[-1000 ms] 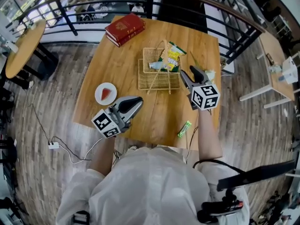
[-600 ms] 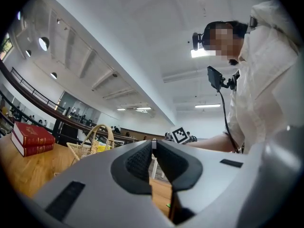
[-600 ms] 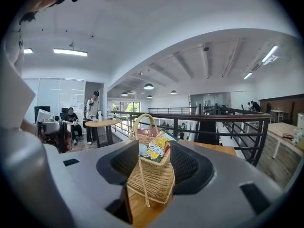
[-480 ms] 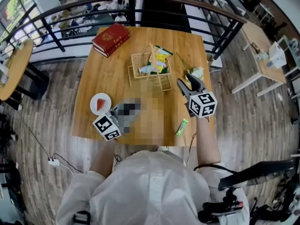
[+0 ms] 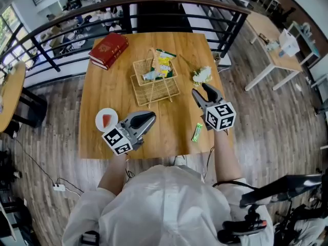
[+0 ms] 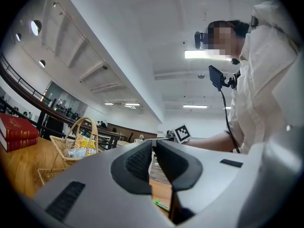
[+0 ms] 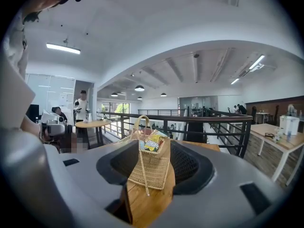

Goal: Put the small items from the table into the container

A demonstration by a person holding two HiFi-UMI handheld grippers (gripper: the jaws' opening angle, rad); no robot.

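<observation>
A wicker basket [image 5: 154,83] with a tall handle stands mid-table and holds a yellow snack packet [image 5: 164,63] and a small bottle [image 5: 150,76]. On the wood near the front right lies a green wrapped bar [image 5: 197,132]. A white crumpled item [image 5: 202,75] rests right of the basket. My right gripper [image 5: 204,90] is open above the table between those two; the right gripper view frames the basket [image 7: 149,167] between its jaws. My left gripper [image 5: 151,117] is shut and empty, front left of the basket. The left gripper [image 6: 154,145] points toward the bar [image 6: 161,204].
A red book [image 5: 107,49] lies at the table's far left corner. A white plate [image 5: 106,120] with a watermelon slice sits beside the left gripper. A black railing runs behind the table [image 5: 179,111], and other tables stand beyond it.
The right gripper has drawn back from the basket's right side toward the table's right front. The left gripper stays by the plate. The head camera has shifted.
</observation>
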